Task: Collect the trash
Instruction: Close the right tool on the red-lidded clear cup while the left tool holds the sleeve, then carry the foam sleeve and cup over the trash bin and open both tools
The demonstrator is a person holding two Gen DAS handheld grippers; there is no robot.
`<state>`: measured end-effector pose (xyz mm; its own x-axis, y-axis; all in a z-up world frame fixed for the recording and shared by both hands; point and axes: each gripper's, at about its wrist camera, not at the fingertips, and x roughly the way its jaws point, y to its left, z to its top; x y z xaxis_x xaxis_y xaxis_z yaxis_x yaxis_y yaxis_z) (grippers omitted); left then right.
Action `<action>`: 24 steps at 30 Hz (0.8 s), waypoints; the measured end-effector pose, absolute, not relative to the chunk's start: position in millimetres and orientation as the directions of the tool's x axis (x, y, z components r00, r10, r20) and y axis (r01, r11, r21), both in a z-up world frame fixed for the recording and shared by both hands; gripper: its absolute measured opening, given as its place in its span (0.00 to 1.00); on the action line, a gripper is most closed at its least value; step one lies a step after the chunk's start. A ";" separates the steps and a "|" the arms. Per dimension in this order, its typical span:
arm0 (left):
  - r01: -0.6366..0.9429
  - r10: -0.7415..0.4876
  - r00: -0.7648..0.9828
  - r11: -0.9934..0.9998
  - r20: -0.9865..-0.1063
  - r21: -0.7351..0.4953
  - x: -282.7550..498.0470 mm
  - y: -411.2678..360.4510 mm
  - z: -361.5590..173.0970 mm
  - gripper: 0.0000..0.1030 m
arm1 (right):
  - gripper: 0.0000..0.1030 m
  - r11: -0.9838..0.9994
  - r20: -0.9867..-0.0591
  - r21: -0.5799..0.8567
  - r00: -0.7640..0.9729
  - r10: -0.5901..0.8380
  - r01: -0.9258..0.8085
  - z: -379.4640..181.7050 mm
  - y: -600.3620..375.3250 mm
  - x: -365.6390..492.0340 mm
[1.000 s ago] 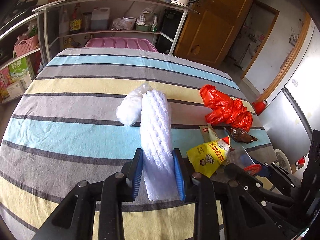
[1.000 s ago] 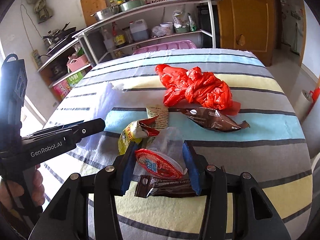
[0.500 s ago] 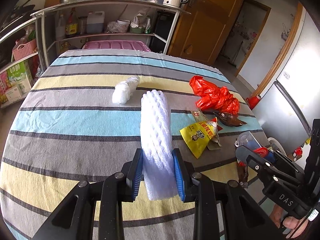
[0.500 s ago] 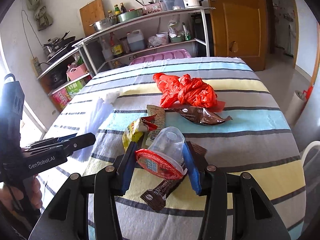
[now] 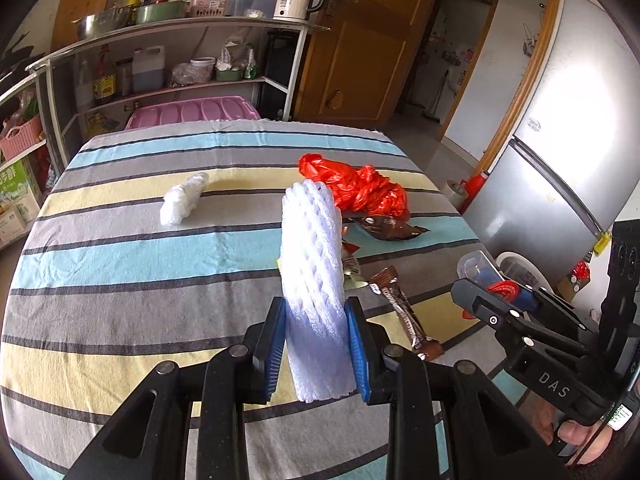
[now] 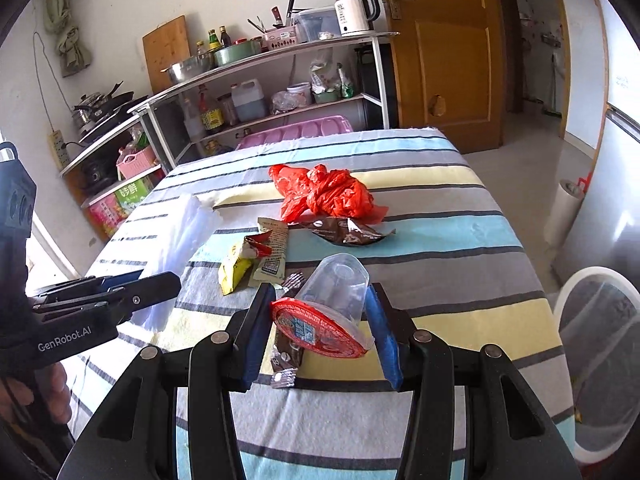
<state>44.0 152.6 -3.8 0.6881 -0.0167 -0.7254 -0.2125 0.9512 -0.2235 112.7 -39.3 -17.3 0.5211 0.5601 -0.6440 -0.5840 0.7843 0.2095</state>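
Lifted clear of the striped tablecloth point(image 5: 120, 264) since earlier, white foam netting point(image 5: 314, 280) is clamped by the left gripper point(image 5: 316, 344) and a clear cup point(image 6: 336, 292) by the right gripper point(image 6: 320, 332)

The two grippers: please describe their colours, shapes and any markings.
Both are matte black frames with silver screws and blue ribbed pads on two flat fingers. The left gripper, seen from the right wrist view, carries white "GenRobot.AI" lettering. The right gripper shows "DAS" in the left wrist view. No cables or sleeves are visible; bare fingers hold each handle.
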 end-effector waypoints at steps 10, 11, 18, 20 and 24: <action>-0.080 -0.109 0.700 0.970 -0.705 -0.230 68.5 102.7 10.9 0.29 | 0.46 0.835 -0.621 0.201 0.592 0.514 -0.513 -4.3 -86.9 113.4; -0.068 -0.118 0.699 0.971 -0.705 -0.230 71.5 97.4 11.7 0.29 | 0.46 0.839 -0.619 0.202 0.598 0.510 -0.505 -3.5 -91.9 113.6; 0.010 -0.165 0.688 0.976 -0.707 -0.217 90.5 59.5 14.3 0.29 | 0.46 0.875 -0.613 0.198 0.641 0.462 -0.441 0.1 -126.8 118.2; 0.031 -0.183 0.685 0.974 -0.705 -0.223 95.5 50.1 14.6 0.29 | 0.46 0.887 -0.614 0.196 0.653 0.444 -0.418 0.7 -138.4 119.6; 0.079 -0.214 0.678 0.972 -0.703 -0.220 106.4 26.3 15.1 0.29 | 0.46 0.906 -0.615 0.191 0.673 0.411 -0.379 1.2 -159.1 122.1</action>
<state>106.4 26.3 15.1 0.6782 -0.2143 -0.7029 0.0792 0.9723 -0.2200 122.1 -159.1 1.2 0.6731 0.4110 -0.6148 -0.3787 0.9056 0.1907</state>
